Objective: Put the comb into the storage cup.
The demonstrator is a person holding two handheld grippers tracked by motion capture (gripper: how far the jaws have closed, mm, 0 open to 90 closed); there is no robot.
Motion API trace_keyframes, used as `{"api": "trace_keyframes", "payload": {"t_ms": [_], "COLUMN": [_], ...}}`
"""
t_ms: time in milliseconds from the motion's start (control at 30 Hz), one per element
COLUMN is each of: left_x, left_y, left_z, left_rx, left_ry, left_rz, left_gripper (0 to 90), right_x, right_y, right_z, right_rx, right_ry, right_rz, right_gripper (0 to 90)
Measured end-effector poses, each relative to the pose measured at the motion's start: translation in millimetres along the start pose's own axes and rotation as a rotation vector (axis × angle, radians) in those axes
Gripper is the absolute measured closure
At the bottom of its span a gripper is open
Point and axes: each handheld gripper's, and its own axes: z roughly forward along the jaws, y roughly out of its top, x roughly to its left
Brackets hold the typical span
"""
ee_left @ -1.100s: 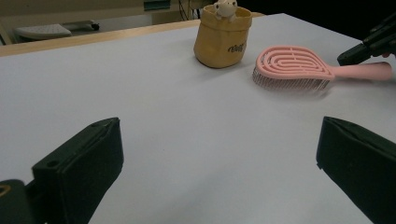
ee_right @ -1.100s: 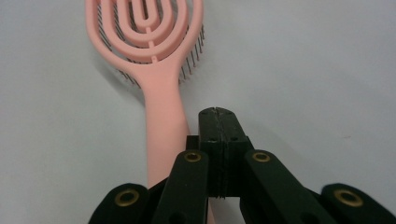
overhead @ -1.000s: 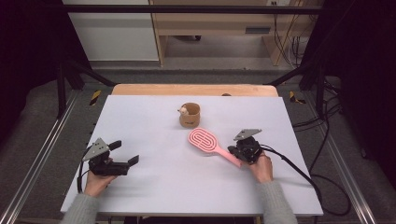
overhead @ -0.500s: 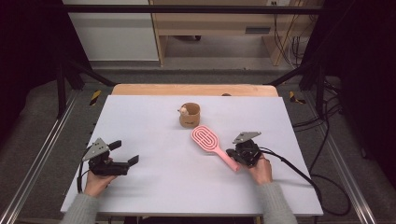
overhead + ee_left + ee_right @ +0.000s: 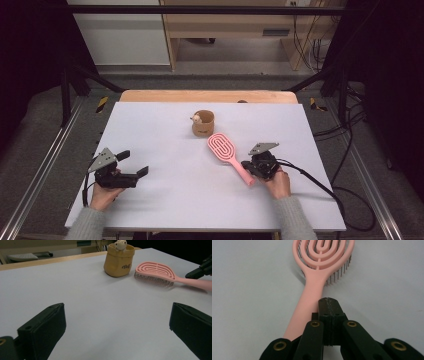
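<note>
Nearest, the right gripper [image 5: 329, 305] has its jaws pressed together, nothing between them, tips resting against the handle of the pink hairbrush [image 5: 227, 155]. The brush lies bristles down on the white table [image 5: 165, 200], its oval head (open looping ribs, dark bristles beneath) pointing toward eleven o'clock. The left gripper [image 5: 129, 167] sits at eight o'clock, jaws wide apart. Farther off stands a tan cup [image 5: 203, 123].

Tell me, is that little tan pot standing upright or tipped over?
Upright: the tan pot sits on its base, mouth up, a small figure poking out the top.
</note>
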Motion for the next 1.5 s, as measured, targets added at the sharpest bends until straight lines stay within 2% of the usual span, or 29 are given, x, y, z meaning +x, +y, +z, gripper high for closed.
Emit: {"api": "trace_keyframes", "payload": {"t_ms": [100,133,233,267,300,367,467,500,567,600,700,833,1000,1133,1333,1500], "left_x": [-0.3,-0.3,-0.3,-0.2,-0.2,-0.3,-0.4,-0.4,-0.4,-0.4,-0.3,-0.5,-0.5,-0.8,-0.8,-0.9], "left_y": [0.1,0.2,0.1,0.1,0.1,0.1,0.1,0.0,0.0,0.0,0.1,0.1,0.1,0.1,0.0,0.1], "left_z": [-0.2,-0.3,-0.1,0.0,0.0,0.0,0.1,0.2,0.3,0.1,0.0,0.1,0.2,0.4,0.6,0.8], "left_rx": [-0.002,-0.002,-0.001,-0.001,-0.001,-0.001,-0.001,0.001,0.001,0.000,-0.001,0.000,0.000,0.001,0.003,0.003], "left_ry": [0.001,0.000,0.000,-0.001,-0.001,-0.001,-0.001,0.000,-0.001,-0.001,0.000,-0.001,-0.001,0.000,-0.001,-0.002], "left_rz": [0.000,0.000,0.001,0.001,0.001,0.001,0.000,0.002,0.002,0.001,0.001,0.002,0.003,0.003,0.004,0.005], "left_gripper": [0.6,0.7,0.7,0.7,0.6,0.7,0.6,0.7,0.7,0.7,0.6,0.7,0.7,0.7,0.7,0.7], "right_x": [-0.8,-1.0,-1.4,-2.5,-2.5,-3.5,-4.0,-4.1,-4.4,-4.7,-5.2,-5.4,-7.0,-7.5,-6.7,-5.9], "right_y": [0.6,1.5,2.7,4.1,4.1,5.4,6.1,6.6,6.8,7.2,8.1,8.4,9.4,11.0,14.3,17.2], "right_z": [-2.2,-5.1,-9.3,-13.8,-13.8,-19.0,-22.8,-25.2,-25.9,-27.7,-29.6,-31.3,-34.3,-40.0,-48.0,-50.1], "right_rx": [-0.014,-0.038,-0.060,-0.086,-0.086,-0.112,-0.131,-0.142,-0.145,-0.156,-0.161,-0.158,-0.149,-0.177,-0.208,-0.189], "right_ry": [-0.014,-0.029,-0.038,-0.046,-0.046,-0.055,-0.061,-0.056,-0.057,-0.051,-0.049,-0.076,-0.083,-0.061,-0.061,-0.076], "right_rz": [0.000,-0.005,0.002,0.011,0.011,0.015,0.011,0.018,0.020,0.028,0.049,0.058,0.074,0.081,0.094,0.090], "right_gripper": [87.4,84.3,79.3,72.1,72.1,60.2,55.6,45.5,43.2,32.8,23.1,6.9,0.3,0.5,0.5,0.4]}}
